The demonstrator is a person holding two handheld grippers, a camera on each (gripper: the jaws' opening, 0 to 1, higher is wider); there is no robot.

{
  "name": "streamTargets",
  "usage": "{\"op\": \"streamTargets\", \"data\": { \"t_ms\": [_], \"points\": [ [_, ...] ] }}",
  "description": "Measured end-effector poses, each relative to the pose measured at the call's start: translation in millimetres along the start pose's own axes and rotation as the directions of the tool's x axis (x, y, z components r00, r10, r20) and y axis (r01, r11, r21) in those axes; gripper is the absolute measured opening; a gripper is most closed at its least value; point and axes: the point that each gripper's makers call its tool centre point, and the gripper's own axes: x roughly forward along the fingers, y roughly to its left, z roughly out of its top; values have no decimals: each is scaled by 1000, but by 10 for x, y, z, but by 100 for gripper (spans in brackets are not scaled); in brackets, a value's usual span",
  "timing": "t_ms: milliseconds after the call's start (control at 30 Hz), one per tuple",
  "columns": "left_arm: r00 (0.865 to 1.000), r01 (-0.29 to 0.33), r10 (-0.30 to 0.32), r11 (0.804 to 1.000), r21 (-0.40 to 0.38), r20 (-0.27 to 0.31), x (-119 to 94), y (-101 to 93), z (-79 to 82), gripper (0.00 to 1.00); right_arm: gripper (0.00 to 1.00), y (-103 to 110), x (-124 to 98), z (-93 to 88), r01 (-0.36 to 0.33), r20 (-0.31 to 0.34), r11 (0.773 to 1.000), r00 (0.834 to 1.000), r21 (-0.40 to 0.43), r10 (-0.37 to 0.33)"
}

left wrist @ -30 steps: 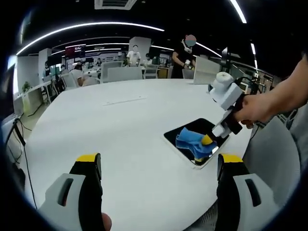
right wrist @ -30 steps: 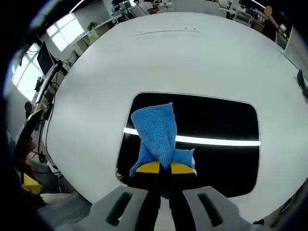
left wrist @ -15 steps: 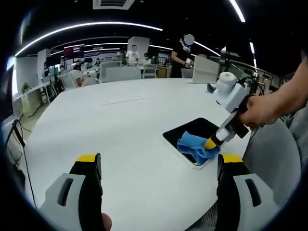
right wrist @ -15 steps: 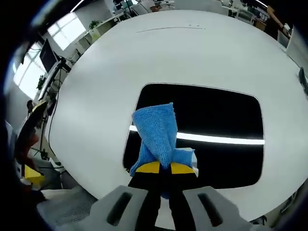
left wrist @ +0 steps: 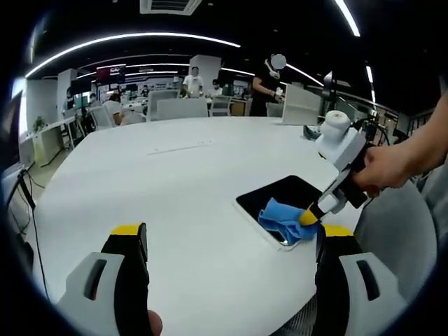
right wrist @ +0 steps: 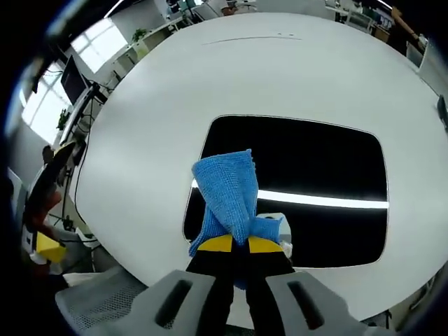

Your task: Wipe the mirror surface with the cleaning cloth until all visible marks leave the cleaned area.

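The right tool is pinching the blue cleaning cloth between its yellow-tipped jaws, which are pressing together on a bunched fold, and the rest of the cloth is rising in a soft peak ahead of them. That cloth is sitting on the mirror, a dark, rounded rectangle lying flat on the white bench and reflecting a bright ceiling strip across its middle. From the left gripper view the same scene is showing from the side: the right tool is coming down at a slant from a hand, its tip bearing on the cloth at the near corner of the mirror, close to the bench edge. The left tool is hanging well apart from the mirror with its jaws spread and nothing between them. Judging by the drape, the cloth looks light and limp, so it is likely to fold and trail rather than push stiffly; gripping a gathered bunch, as here, seems the sensible hold. The mirror looks smooth, hard and probably breakable, and being loose on a slick bench it may slide under a firm stroke. Whether any marks remain on the glass is too hard to tell.
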Motion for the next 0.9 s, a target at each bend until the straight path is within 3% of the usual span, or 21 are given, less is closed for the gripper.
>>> {"op": "streamTargets", "data": {
  "t_ms": [900],
  "points": [
    [1000, -6, 6, 1000, -8, -5, 7, -78, -37, 99, 0, 35, -17, -72, -36, -4, 999, 999, -34, 36]
  ]
}}
